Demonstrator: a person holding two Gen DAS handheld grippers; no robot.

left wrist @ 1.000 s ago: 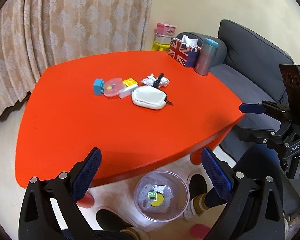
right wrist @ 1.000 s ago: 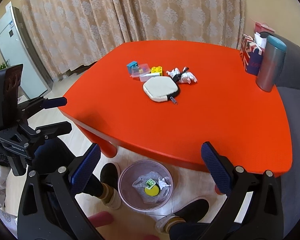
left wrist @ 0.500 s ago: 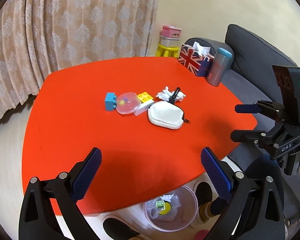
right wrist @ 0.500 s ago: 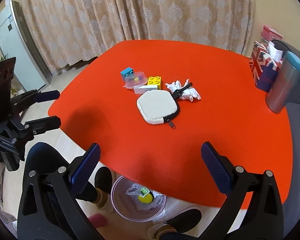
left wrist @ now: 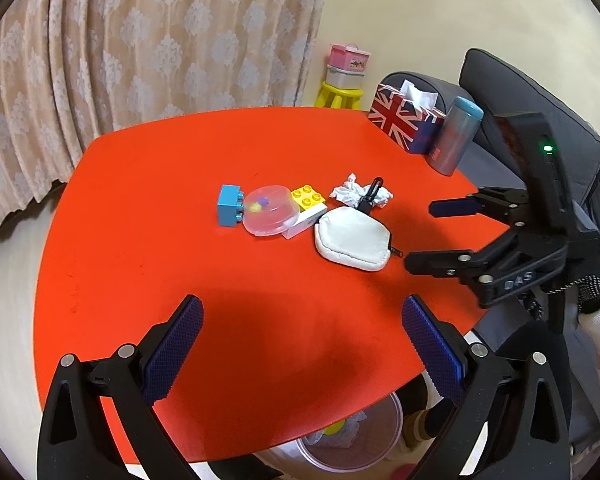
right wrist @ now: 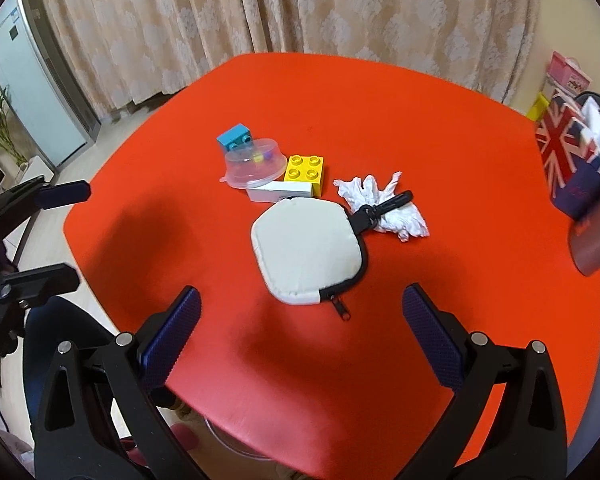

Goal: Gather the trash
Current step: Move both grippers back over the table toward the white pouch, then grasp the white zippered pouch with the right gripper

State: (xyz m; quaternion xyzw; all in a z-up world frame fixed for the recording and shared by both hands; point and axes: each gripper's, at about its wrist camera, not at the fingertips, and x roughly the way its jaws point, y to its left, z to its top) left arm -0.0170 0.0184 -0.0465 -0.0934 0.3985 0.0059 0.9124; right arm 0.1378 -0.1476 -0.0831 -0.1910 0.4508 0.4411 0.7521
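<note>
A crumpled white tissue (right wrist: 384, 208) lies on the red table (right wrist: 460, 152), partly under a black clip on a white zip pouch (right wrist: 308, 248); it also shows in the left wrist view (left wrist: 356, 194). A clear plastic lid (right wrist: 252, 168) rests by the toy bricks. A clear bin (left wrist: 356, 440) with trash sits under the table's near edge. My left gripper (left wrist: 300, 344) is open and empty over the near table edge. My right gripper (right wrist: 300, 332) is open and empty just short of the pouch; it also shows in the left wrist view (left wrist: 424, 236).
A blue brick (right wrist: 234, 138), a yellow brick (right wrist: 304, 170) and a white block (right wrist: 280, 192) lie beside the lid. A Union Jack tissue box (left wrist: 404, 124) and a metal tumbler (left wrist: 454, 138) stand at the far right. A grey sofa (left wrist: 512, 92) borders the table.
Both grippers have moved forward over the table toward the cluster of objects. The bin has slid mostly out of view under the table edge. Both grippers stay open.
</note>
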